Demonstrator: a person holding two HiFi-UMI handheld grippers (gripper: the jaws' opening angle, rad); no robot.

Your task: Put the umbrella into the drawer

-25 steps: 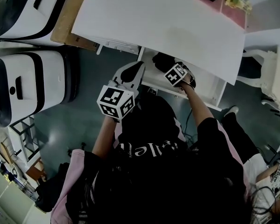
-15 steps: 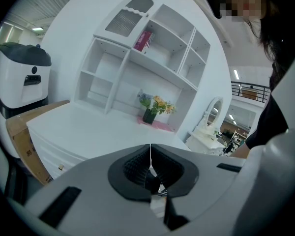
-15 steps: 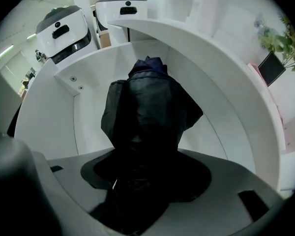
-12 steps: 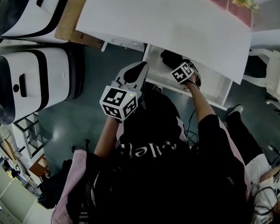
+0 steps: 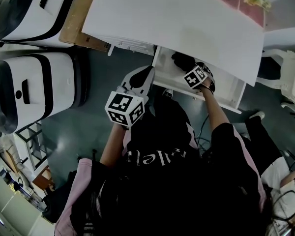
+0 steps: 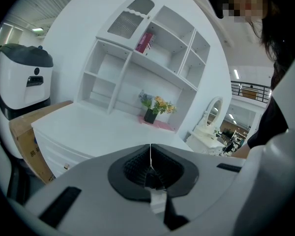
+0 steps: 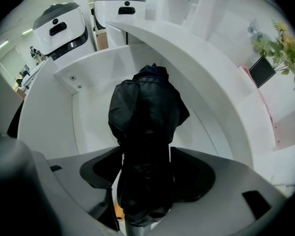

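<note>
The right claw (image 5: 189, 68) reaches into the open white drawer (image 5: 228, 90) under the bench (image 5: 177, 18), a dark umbrella (image 5: 181, 60) at its tip. The left claw (image 5: 143, 75) hangs just outside the drawer.

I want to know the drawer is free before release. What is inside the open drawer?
Only the folded black umbrella, clamped by the right gripper; the white drawer is otherwise bare. Its floor beneath the umbrella and its back end under the desk top are covered.
</note>
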